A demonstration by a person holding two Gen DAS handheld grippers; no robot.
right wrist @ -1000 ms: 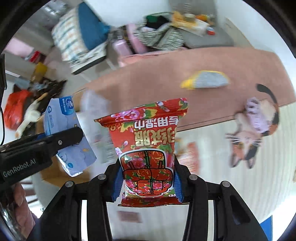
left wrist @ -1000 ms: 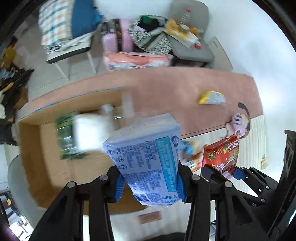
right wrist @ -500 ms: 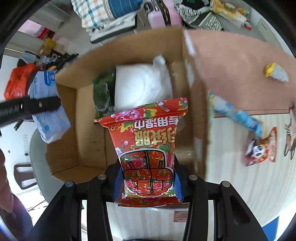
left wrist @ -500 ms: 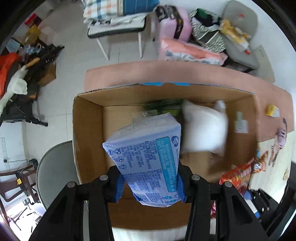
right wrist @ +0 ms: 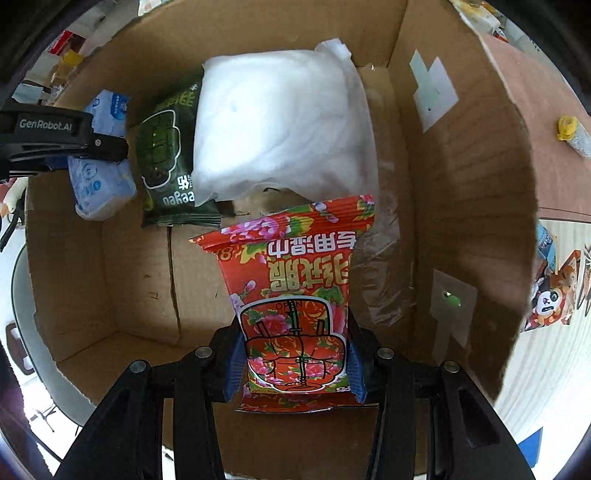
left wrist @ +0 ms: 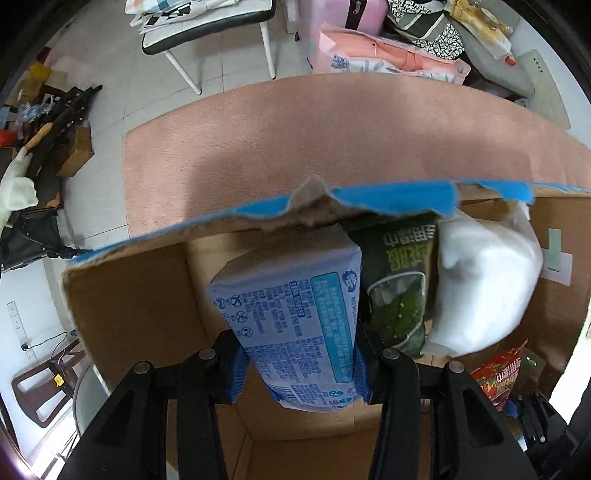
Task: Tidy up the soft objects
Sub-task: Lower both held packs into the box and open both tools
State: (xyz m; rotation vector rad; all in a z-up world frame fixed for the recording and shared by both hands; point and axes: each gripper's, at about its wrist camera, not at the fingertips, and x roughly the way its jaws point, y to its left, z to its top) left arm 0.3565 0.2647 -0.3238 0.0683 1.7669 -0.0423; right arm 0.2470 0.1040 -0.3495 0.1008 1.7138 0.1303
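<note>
My left gripper (left wrist: 299,373) is shut on a light blue tissue pack (left wrist: 291,314) and holds it inside the open cardboard box (left wrist: 140,314), at its left side; the pack also shows in the right wrist view (right wrist: 99,173). My right gripper (right wrist: 295,365) is shut on a red floral wipes pack (right wrist: 295,291), held inside the box (right wrist: 472,192) above its floor. A dark green wipes pack (right wrist: 166,155) and a white soft bag (right wrist: 280,125) lie in the box at the far side.
A pink rug (left wrist: 295,147) lies beyond the box. A chair (left wrist: 207,22), pink bags (left wrist: 388,55) and clutter stand farther back. A yellow and grey item (right wrist: 572,134) and printed packets (right wrist: 550,299) lie on the floor right of the box.
Both grippers have moved down into the box with their packs. The box walls now fill both views and the green pack and white bag are much closer.
</note>
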